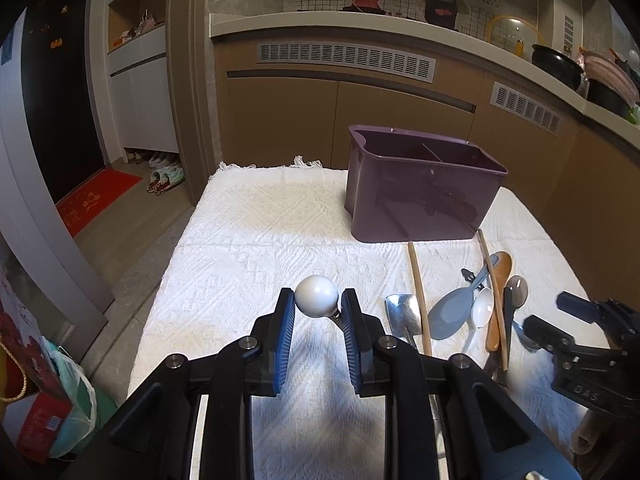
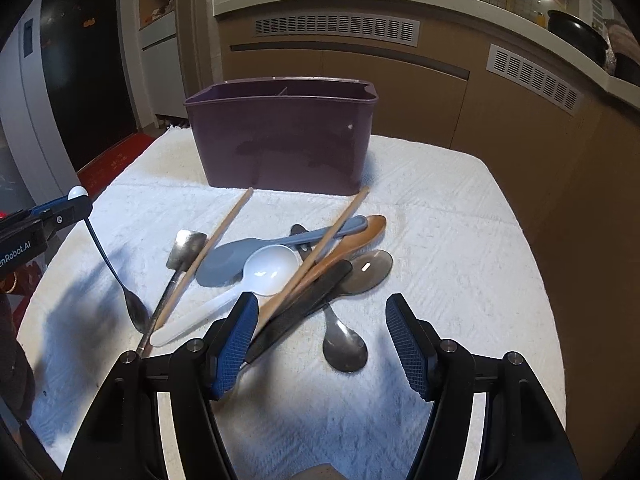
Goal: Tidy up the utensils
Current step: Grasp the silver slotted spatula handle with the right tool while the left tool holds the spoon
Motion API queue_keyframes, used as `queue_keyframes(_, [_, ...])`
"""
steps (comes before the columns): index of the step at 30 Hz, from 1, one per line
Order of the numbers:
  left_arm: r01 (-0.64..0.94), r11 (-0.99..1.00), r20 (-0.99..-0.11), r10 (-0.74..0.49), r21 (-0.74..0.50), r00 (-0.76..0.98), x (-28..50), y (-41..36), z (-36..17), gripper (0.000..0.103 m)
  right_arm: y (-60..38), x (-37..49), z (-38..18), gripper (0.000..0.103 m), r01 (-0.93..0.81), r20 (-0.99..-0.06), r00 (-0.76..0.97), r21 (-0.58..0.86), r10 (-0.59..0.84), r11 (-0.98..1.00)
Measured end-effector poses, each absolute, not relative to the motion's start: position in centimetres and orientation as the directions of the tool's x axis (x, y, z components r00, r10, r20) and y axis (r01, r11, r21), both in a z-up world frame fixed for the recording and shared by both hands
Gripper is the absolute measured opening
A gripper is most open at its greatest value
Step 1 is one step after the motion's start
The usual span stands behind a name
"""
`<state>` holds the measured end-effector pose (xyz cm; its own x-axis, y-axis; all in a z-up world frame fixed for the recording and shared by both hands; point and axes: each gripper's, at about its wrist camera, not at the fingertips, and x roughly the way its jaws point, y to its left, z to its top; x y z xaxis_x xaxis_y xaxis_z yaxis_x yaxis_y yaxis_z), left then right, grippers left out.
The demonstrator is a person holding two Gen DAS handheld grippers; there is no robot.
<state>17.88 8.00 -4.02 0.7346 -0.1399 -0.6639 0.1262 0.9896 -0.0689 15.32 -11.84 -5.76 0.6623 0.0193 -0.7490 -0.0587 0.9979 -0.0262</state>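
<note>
Your left gripper (image 1: 317,306) carries the lettering "enRobot.AI" on its side, cut off at the frame edge, and your right gripper (image 2: 322,334) shows "DAS". Your left jaws are nearly closed on a slim spoon (image 2: 106,260) with a white ball (image 1: 317,295) at its handle tip; its dark metal bowl hangs down just above the white cloth (image 1: 248,236). Your right jaws stand wide, holding nothing, above the near end of the pile. The pile lies right of the cloth's middle: two wooden chopsticks (image 2: 332,236), a grey-blue rice paddle (image 2: 236,256), a white spoon (image 2: 268,266), a brown wooden spoon (image 2: 362,232), a steel spoon (image 2: 344,344). The purple divided caddy (image 2: 282,140) stands at the cloth's far edge. The cloth's left half lies bare.
</note>
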Motion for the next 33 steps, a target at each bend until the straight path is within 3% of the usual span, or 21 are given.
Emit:
queue_keyframes(5, [0.135,0.99,-0.645,-0.128,-0.039,0.753,16.5,8.6,-2.4,0.02,-8.9,17.8,-5.3,0.063,-0.129,-0.74,0.668,-0.006,0.082,0.992])
queue_keyframes(10, [0.124,0.992,-0.619,-0.119,-0.035,0.777,15.2,10.0,-0.8,0.02,-5.2,20.3,-6.6,0.033,-0.227,-0.767,0.612,0.062,0.192,0.972])
queue_keyframes(13, [0.109,0.994,-0.604,-0.107,-0.033,0.79,14.7,10.8,-0.3,0.02,-3.4,20.8,-7.5,0.025,-0.265,-0.779,0.59,0.061,0.212,0.962])
queue_keyframes(19, [0.099,0.994,-0.586,-0.103,-0.039,0.804,14.5,11.6,0.0,0.02,-1.3,21.0,-8.2,0.025,-0.364,-0.782,0.542,0.111,0.307,0.925])
queue_keyframes(22, [0.092,0.995,-0.584,-0.097,-0.038,0.806,14.5,11.8,-0.2,0.02,-0.8,21.7,-8.9,0.027,-0.338,-0.794,0.553,0.063,0.252,0.939])
queue_keyframes(29, [0.076,0.995,-0.58,-0.097,-0.06,0.809,14.6,12.8,-0.6,0.02,-1.2,22.8,-9.8,0.05,-0.281,-0.804,0.556,0.056,0.21,0.958])
queue_keyframes(33, [0.075,0.994,-0.578,-0.104,-0.073,0.81,14.7,13.0,-0.7,0.02,-0.4,22.9,-9.9,0.052,-0.273,-0.8,0.569,0.039,0.194,0.961])
